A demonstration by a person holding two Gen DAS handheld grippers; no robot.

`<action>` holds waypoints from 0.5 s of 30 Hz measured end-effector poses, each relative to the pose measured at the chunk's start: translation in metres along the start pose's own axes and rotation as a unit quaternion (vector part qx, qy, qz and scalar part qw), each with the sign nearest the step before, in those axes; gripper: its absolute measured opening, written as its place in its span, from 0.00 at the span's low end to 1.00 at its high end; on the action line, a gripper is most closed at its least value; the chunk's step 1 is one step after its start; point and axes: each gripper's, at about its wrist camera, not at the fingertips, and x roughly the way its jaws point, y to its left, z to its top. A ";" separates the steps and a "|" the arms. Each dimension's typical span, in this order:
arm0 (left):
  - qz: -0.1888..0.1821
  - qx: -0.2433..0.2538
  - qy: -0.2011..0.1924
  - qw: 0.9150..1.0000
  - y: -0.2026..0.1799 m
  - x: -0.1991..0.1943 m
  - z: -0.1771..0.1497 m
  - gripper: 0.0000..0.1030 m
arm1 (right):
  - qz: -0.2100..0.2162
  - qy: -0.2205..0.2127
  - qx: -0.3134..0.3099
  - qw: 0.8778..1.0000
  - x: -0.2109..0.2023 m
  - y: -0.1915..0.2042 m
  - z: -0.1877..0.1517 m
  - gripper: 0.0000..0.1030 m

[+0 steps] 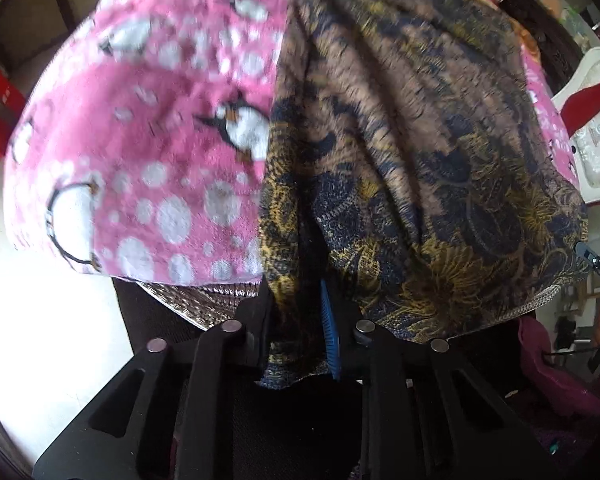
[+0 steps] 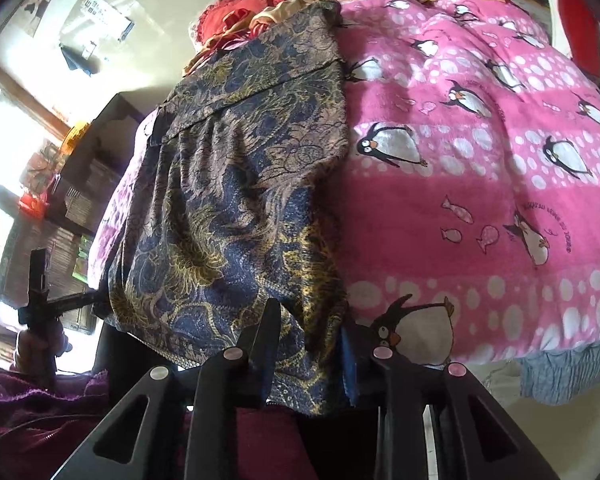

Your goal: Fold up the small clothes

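Observation:
A small garment in brown, dark blue and gold print lies spread over a pink penguin blanket. Its near hem hangs over the blanket's edge. My left gripper is shut on the hem's left corner, with cloth bunched between the black finger and the blue pad. The right wrist view shows the same garment running away from me, waistband at the far end. My right gripper is shut on the hem's right corner, fabric pinched between its fingers. The left gripper also shows at the garment's far left corner.
The pink blanket covers a bed, with red and orange pillows at its head. A dark cabinet stands left of the bed. Purple cloth lies low near me. A white chair with red fabric stands at the right.

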 end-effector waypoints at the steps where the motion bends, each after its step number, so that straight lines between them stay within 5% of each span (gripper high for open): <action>1: -0.001 -0.003 0.004 1.000 0.001 0.002 0.001 0.20 | -0.002 0.003 -0.005 1.000 0.002 0.001 0.001 0.25; 6: -0.008 -0.014 0.007 1.000 0.001 0.004 0.004 0.26 | 0.011 0.005 0.007 1.000 0.008 -0.002 0.005 0.32; 8: -0.007 -0.013 0.007 1.000 -0.002 0.004 0.005 0.26 | 0.028 0.006 0.011 1.000 0.009 -0.002 0.006 0.42; 11: -0.009 -0.004 0.001 1.000 -0.006 0.003 0.006 0.21 | 0.013 0.010 -0.019 1.000 0.010 0.008 0.007 0.42; 13: -0.016 -0.004 -0.009 1.000 -0.007 0.000 0.004 0.10 | 0.005 0.020 -0.052 0.998 0.011 0.016 0.004 0.13; 15: -0.031 -0.014 -0.027 0.999 -0.003 -0.012 0.002 0.07 | 0.012 0.015 -0.062 0.998 0.006 0.022 0.002 0.05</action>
